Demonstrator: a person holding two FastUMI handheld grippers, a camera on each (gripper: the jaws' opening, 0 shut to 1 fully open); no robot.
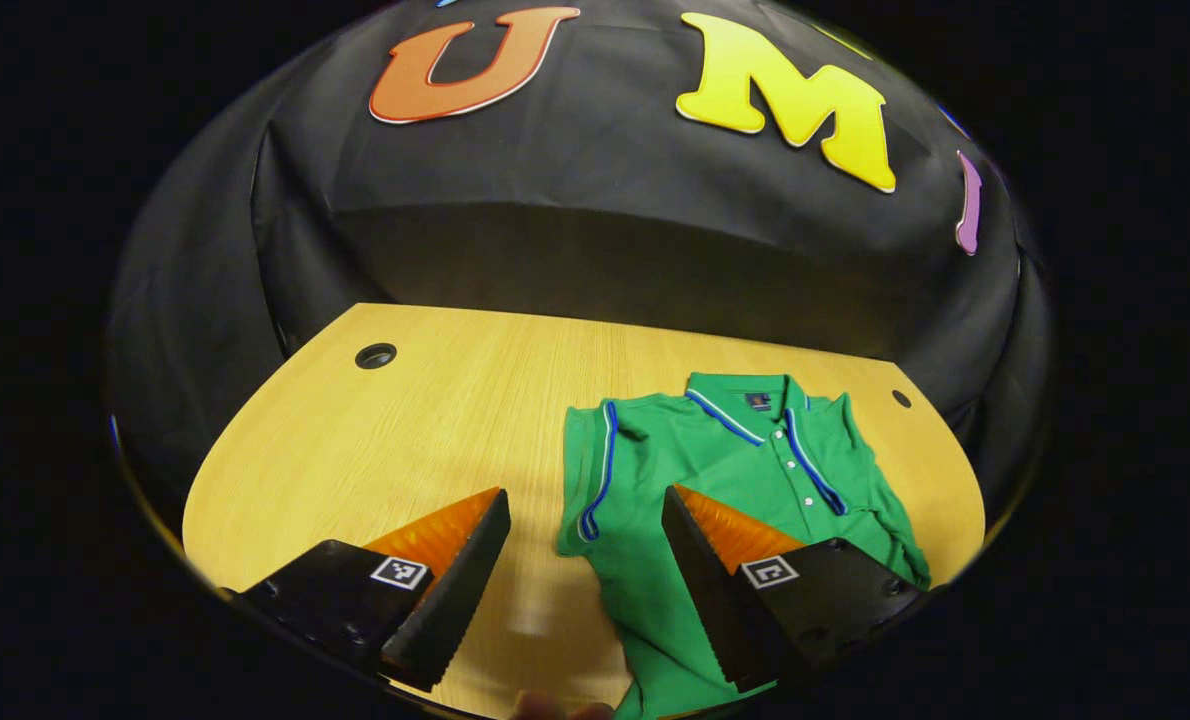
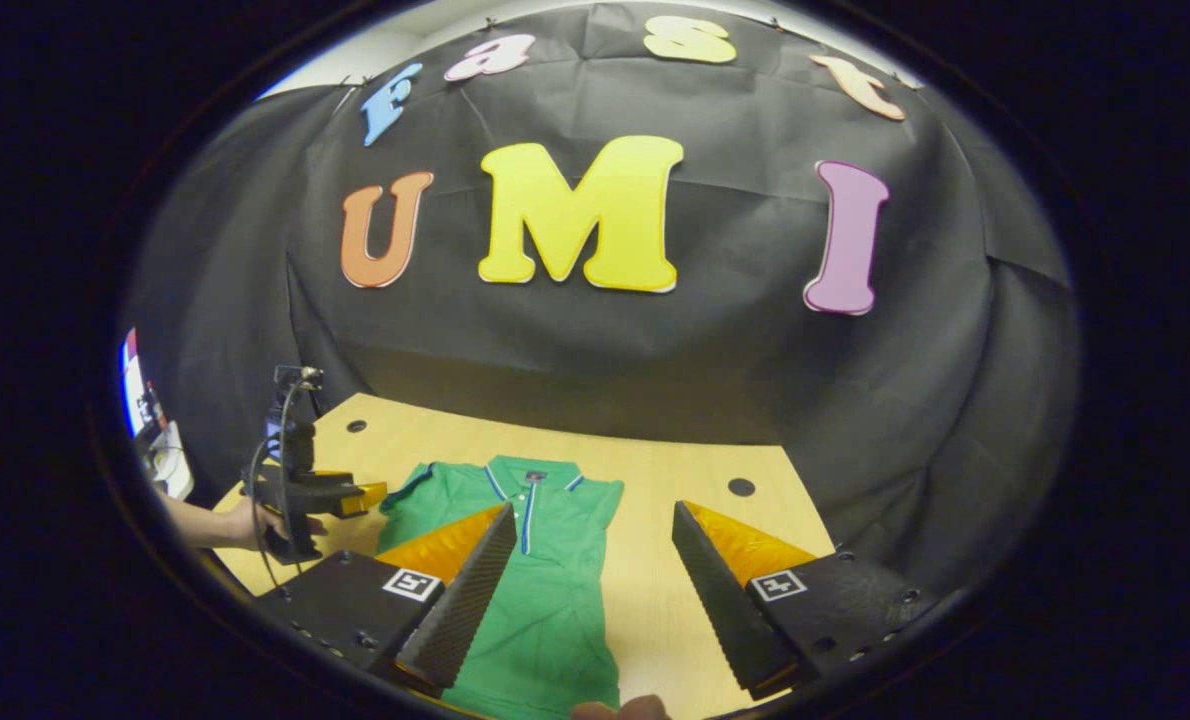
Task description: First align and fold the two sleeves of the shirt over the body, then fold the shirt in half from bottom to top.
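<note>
I see the green knit shirt [image 1: 745, 470] flat on the wood-grain tabletop [image 1: 435, 420], collar toward the far edge, both sleeves folded in. Both grippers [image 1: 585, 560] [image 2: 590, 580] hover released, ridged fingers [image 2: 455, 610] spread.

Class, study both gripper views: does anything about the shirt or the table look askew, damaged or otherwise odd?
Nothing looks damaged or spilled. The green shirt lies collar-up on the wooden table, both sleeves already folded over its body, the fabric somewhat rumpled along one side in the left gripper view. The left gripper and right gripper hang open above it.
</note>
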